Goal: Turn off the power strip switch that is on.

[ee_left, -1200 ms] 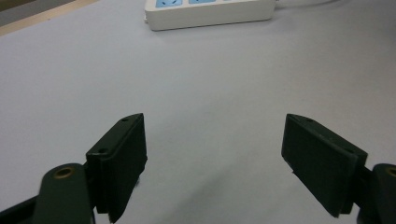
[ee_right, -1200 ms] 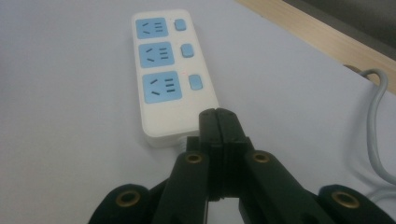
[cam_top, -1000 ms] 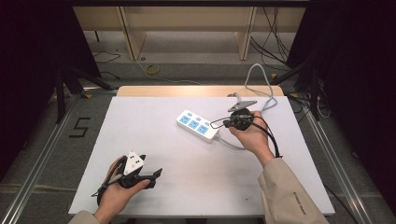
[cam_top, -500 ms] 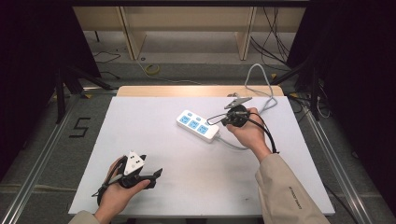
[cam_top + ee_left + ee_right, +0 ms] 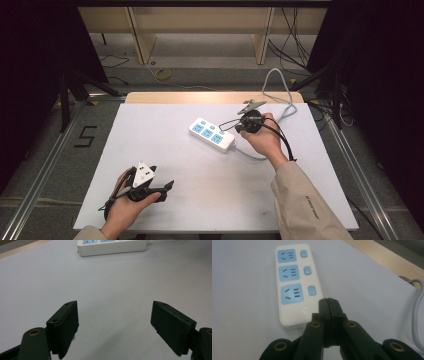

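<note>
White matte tabletop [image 5: 165, 145], edged by a pale wooden strip at its far side, with dark floor and loose cables beyond. Right gripper [image 5: 329, 302]: jaws pressed flat together, nothing between them, tips poised at the near end of the white plastic power strip with three blue sockets and three blue switches [image 5: 294, 282], just beside its lowest switch; whether they touch the casing cannot be told. Rigid, smooth and moderately light by appearance, the strip would likely slide on the table if pushed; its long side walls offer the surest hold, while its grey cord [image 5: 280, 90], looping off the far right, may drag or resist. Right hand [image 5: 265, 140] wraps the gripper body, forearm in a beige sleeve [image 5: 305, 200] rising from the near right. Left gripper [image 5: 115, 325]: jaws spread wide and empty over bare table, aimed toward the strip, well apart from it; in the high view it rests low at the near left, held in the left hand [image 5: 125, 205].
</note>
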